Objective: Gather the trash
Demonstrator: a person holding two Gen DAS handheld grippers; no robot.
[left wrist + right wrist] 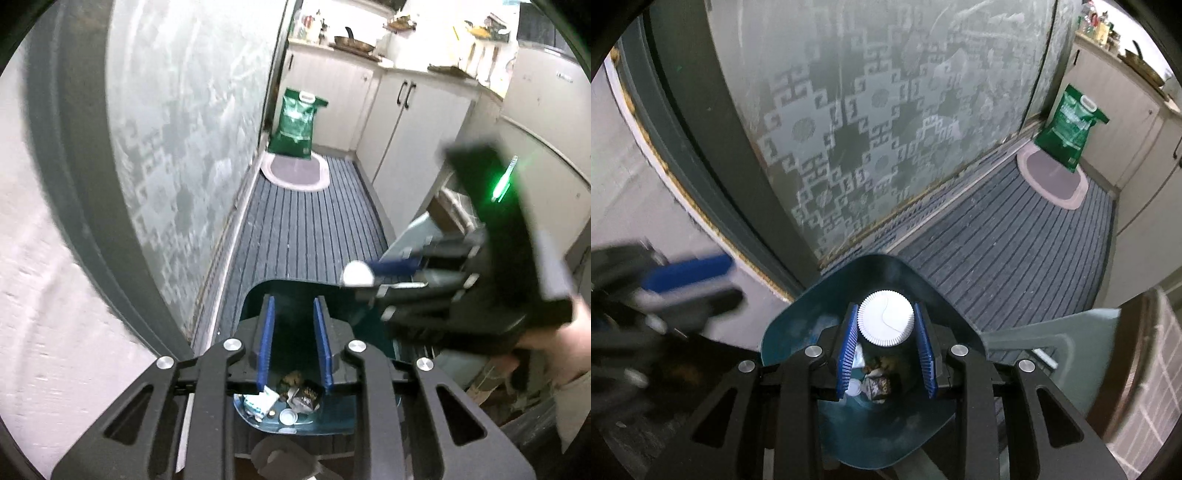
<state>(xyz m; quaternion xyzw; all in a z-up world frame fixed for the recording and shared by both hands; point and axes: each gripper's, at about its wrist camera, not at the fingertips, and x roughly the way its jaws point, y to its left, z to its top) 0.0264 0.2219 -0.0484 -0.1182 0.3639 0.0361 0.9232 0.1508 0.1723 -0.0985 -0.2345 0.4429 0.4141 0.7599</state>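
Note:
A dark teal bin [798, 325] stands on the floor below both grippers, with scraps of trash [877, 384] at its bottom. My right gripper [886, 325] is shut on a white paper cup [885, 317], held bottom-up over the bin's opening. In the left wrist view the right gripper [364, 275] comes in from the right with the cup [357, 274] at its tip. My left gripper [293, 314] is open and empty above the bin [255, 295], with trash [291, 397] showing below its fingers.
A frosted patterned glass door [879, 122] rises on the left. A striped grey mat [306, 229] covers the floor, with a small oval rug [295, 171] and a green bag [297, 118] at the far end. White cabinets [410, 125] line the right. The bin's grey lid [1056, 328] hangs open.

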